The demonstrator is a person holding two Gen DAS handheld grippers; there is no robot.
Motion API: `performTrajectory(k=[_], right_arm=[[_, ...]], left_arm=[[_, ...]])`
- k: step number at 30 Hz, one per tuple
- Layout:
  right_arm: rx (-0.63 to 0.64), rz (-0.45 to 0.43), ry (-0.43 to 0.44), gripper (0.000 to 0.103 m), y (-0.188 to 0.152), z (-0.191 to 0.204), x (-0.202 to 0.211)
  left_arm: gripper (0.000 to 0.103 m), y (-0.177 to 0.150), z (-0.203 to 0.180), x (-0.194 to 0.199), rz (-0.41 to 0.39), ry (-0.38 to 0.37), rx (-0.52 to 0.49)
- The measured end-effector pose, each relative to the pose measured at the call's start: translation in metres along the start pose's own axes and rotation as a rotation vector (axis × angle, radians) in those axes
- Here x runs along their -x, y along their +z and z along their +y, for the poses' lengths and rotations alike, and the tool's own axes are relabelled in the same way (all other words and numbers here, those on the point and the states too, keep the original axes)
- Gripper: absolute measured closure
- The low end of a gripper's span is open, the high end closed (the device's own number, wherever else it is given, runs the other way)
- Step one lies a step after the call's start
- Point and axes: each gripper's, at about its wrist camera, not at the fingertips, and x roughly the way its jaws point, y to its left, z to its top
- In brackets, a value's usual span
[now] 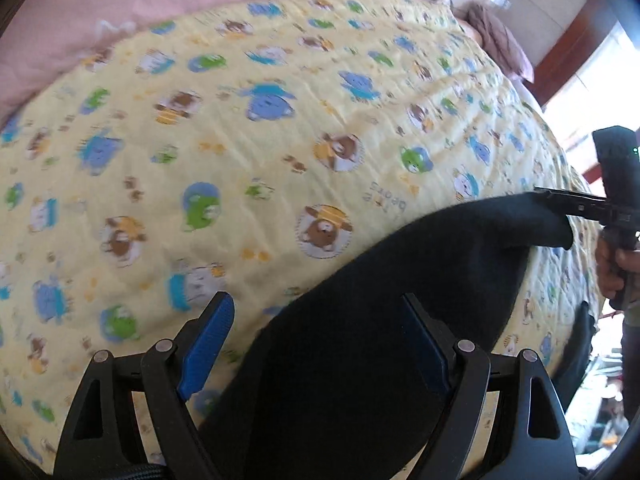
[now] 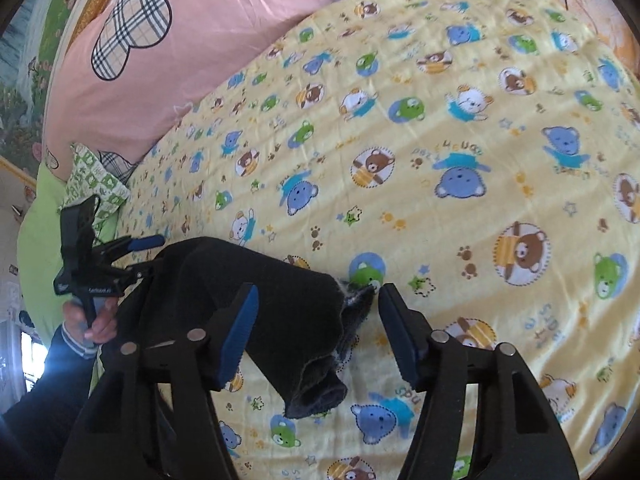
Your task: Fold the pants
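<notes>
Black pants point(image 1: 360, 320) lie on a yellow bear-print quilt point(image 1: 280, 120), running from bottom centre to the right. My left gripper point(image 1: 320, 312) is open, its jaws straddling the pants' edge. In the right wrist view the pants point(image 2: 288, 320) lie bunched, the waistband end toward the camera. My right gripper point(image 2: 316, 316) is open over that end. The left gripper point(image 2: 132, 256) shows at the pants' far end on the left. The right gripper point(image 1: 560, 204) shows at the pants' far tip in the left wrist view.
A pink duvet point(image 2: 200, 40) with a plaid heart lies along the quilt's far side. A green pillow point(image 2: 52, 240) sits at the left. A brown cloth point(image 1: 500, 36) lies at the far right corner. The bed edge drops off at the right point(image 1: 580, 340).
</notes>
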Motion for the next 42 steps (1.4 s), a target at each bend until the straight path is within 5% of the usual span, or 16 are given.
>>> performTrajectory(k=[3,5,7,9,21,42], right_arm=[[0.014,0.016,0.007,0.06,0.0,0.001,-0.005],[0.029,0.018,0.004,0.09,0.001,0.001,-0.005],[0.044,0.002,0.002,0.092,0.002,0.002,-0.001],[0.073,-0.017,-0.01,0.094,0.003,0.007,0.004],[0.237,-0.151,-0.032,0.095,-0.022,0.034,0.058],[0.376,-0.264,0.024,0.095,-0.154,0.033,0.12]], left_arm=[[0.03,0.001,-0.005,-0.012,0.029,-0.021,-0.025],[0.046,-0.002,-0.01,-0.013,0.015,-0.004,-0.05],[0.08,-0.004,-0.017,-0.008,0.002,-0.028,-0.06],[0.09,-0.008,-0.023,0.0,-0.018,-0.028,-0.058],[0.094,-0.094,-0.088,0.08,-0.137,-0.108,-0.097],[0.094,-0.206,-0.14,0.11,-0.191,-0.178,-0.064]])
